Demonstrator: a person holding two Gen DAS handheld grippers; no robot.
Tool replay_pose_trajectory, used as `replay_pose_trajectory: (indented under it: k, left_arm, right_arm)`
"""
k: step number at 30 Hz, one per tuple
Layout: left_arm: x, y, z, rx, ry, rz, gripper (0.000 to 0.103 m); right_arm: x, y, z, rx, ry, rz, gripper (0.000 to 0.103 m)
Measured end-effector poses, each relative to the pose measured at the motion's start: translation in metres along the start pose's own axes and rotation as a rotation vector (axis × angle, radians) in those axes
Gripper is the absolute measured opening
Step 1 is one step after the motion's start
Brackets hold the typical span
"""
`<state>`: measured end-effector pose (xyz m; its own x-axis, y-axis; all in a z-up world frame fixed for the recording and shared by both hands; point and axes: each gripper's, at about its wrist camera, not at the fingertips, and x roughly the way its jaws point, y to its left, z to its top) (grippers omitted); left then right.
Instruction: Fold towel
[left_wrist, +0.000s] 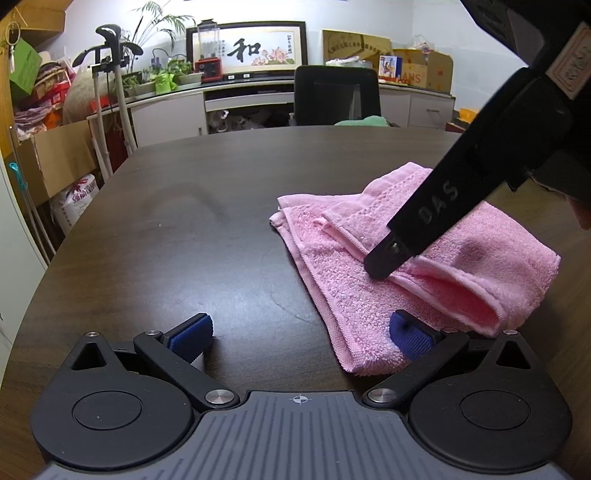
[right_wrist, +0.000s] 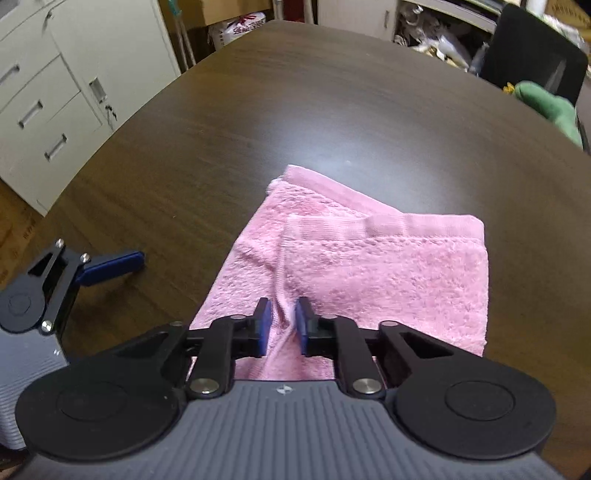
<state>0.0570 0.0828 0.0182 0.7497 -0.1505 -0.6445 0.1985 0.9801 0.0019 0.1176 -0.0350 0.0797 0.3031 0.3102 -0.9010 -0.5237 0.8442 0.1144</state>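
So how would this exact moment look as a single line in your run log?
task: fold towel | pink towel: partly folded on table | left gripper: open, at towel's corner | right gripper: jaws pinching a towel ridge

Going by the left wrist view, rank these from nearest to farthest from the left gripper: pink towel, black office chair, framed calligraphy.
From the left gripper:
1. Pink towel, right beside its right finger.
2. Black office chair, across the table.
3. Framed calligraphy, against the back wall.

Soft indoor light, pale glare on table (right_wrist: 332, 122), fisheye-bent edges (slight blur)
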Motion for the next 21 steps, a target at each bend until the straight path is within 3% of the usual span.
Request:
replay_pose_trajectory:
  k: [2, 4, 6, 7, 12, 19, 21]
  left_arm:
    - [0.001, -0.001, 0.0, 0.0, 0.0, 0.001, 0.103]
    - [0.001, -0.001, -0.001, 0.001, 0.0, 0.002, 0.103]
    - [0.002, -0.001, 0.0, 0.0, 0.0, 0.001, 0.103]
    - [0.002, -0.001, 0.0, -0.002, 0.001, 0.0, 0.103]
    - [0.002, 0.0, 0.0, -0.006, 0.002, -0.004, 0.103]
    - [0.002, -0.004, -0.001, -0.005, 0.002, -0.002, 0.103]
    - [0.002, -0.003, 0.0, -0.004, 0.002, -0.001, 0.103]
  right_arm:
    - [0.0, 0.003, -0.002, -0.008, -0.003, -0.004, 0.013]
    - [0.002, 0.018, -0.006, -0.085, -0.007, -0.043, 0.023]
    - [0.003, 0.03, -0.007, -0.129, 0.002, -0.057, 0.047]
    - [0.006, 0.037, -0.007, -0.148, 0.013, -0.065, 0.049]
    - [0.006, 0.038, -0.001, -0.141, 0.032, -0.073, 0.043]
    - [0.002, -0.027, 0.009, 0.103, 0.045, 0.2, 0.036]
    - [0.002, -0.032, 0.008, 0.123, 0.042, 0.193, 0.025]
